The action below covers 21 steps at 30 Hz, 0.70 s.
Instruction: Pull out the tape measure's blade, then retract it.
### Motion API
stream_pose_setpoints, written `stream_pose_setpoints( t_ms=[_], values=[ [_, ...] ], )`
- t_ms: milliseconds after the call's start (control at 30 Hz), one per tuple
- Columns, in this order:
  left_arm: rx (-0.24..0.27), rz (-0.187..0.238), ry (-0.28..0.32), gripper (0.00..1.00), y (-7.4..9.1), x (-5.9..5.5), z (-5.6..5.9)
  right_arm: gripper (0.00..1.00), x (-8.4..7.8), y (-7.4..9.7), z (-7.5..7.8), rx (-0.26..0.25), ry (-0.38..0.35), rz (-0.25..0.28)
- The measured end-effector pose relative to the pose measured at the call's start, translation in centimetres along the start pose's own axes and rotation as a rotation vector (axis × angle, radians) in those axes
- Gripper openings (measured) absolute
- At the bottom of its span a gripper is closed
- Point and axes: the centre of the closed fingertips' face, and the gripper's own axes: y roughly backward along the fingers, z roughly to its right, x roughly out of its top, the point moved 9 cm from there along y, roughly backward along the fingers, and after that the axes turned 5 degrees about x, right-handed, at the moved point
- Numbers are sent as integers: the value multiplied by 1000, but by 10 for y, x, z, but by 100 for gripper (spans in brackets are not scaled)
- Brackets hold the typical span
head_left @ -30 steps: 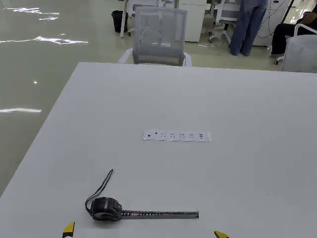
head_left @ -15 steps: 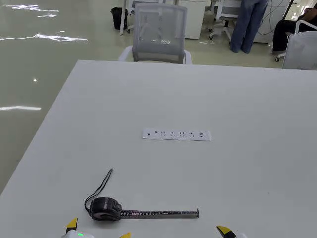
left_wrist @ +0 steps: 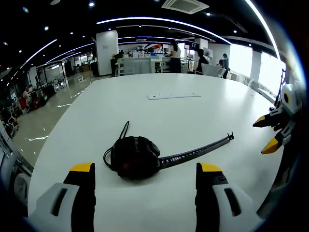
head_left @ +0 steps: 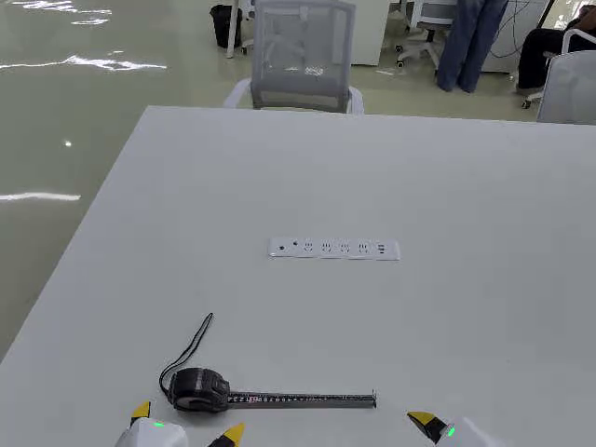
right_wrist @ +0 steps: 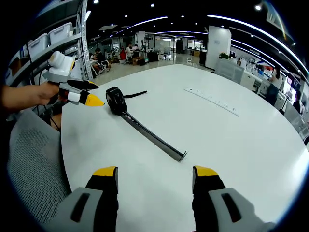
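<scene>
White laminate counter [head_left: 466,186] carries a black, rounded tape measure [head_left: 198,390] near its near-left corner. The case lies flat, and its thin black wrist strap [head_left: 191,346] loops off toward the far side. The dark metal blade [head_left: 307,400] is drawn out along the counter to the right and ends in a small hook [head_left: 373,400].

The left gripper [head_left: 186,424], yellow-tipped, sits just on the near side of the case with its jaws spread wide, touching nothing. The right gripper [right_wrist: 155,171] hangs near the hooked end, a little nearer than it, its jaws likewise apart and empty.

Farther out, mid-counter, lies a flat white power strip [head_left: 333,249]. A grey mesh office chair [head_left: 303,56] stands at the far edge.
</scene>
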Motion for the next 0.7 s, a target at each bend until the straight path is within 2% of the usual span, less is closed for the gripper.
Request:
stream_pose_setpoints(
  t_ms=[200, 333, 700],
  values=[
    [14, -5, 1, 82, -5, 2, -2, 59, -1, -3, 12, 27, 8, -25],
    [23, -15, 9, 81, -10, -1, -3, 55, -2, -5, 18, 51, 25, -41],
    [46, -22, 28, 78, -22, 1, -5, 45, -6, -15, 33, 157, 78, -81]
  ],
)
